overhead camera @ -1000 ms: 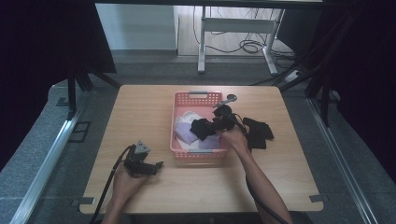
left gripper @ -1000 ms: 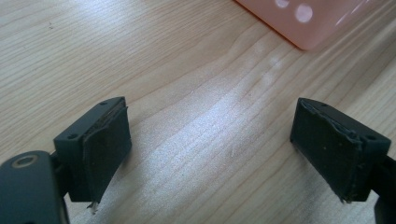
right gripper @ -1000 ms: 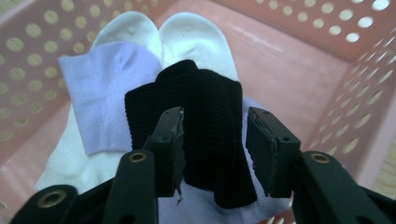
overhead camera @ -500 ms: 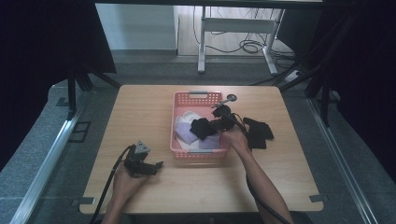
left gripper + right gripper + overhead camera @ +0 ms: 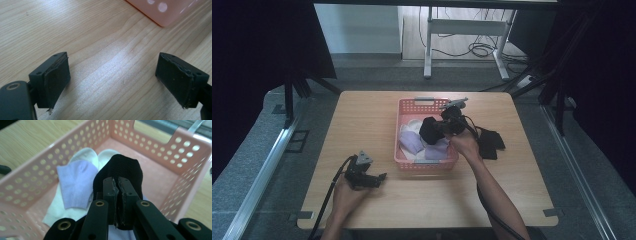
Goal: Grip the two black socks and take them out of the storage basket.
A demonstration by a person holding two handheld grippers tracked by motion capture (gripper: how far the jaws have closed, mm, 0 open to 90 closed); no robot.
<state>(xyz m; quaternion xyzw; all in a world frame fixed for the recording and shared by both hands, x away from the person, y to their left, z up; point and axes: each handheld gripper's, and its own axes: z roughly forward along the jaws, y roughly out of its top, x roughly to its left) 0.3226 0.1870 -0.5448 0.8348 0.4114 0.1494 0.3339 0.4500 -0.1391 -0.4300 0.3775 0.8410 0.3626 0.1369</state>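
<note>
A pink perforated basket (image 5: pixel 406 106) (image 5: pixel 155 142) stands on the wooden table and holds lilac socks (image 5: pixel 411 142) (image 5: pixel 75 182) and white socks (image 5: pixel 85 155). My right gripper (image 5: pixel 435 127) (image 5: pixel 117 185) hangs over the basket, shut on a black sock (image 5: pixel 428 129) (image 5: pixel 125 167) that droops from its jaws. My left gripper (image 5: pixel 379 177) (image 5: pixel 112 75) rests low over the bare table near the front left, open with nothing between its pads (image 5: pixel 58 77). A corner of the basket (image 5: pixel 160 10) lies ahead of it.
More black socks (image 5: pixel 489 142) lie on the table to the right of the basket. The table edge (image 5: pixel 427 222) runs close in front of both forearms. A metal frame and cables stand on the floor beyond the table.
The right gripper with the black sock has shifted slightly over the basket. The left gripper has stayed in place.
</note>
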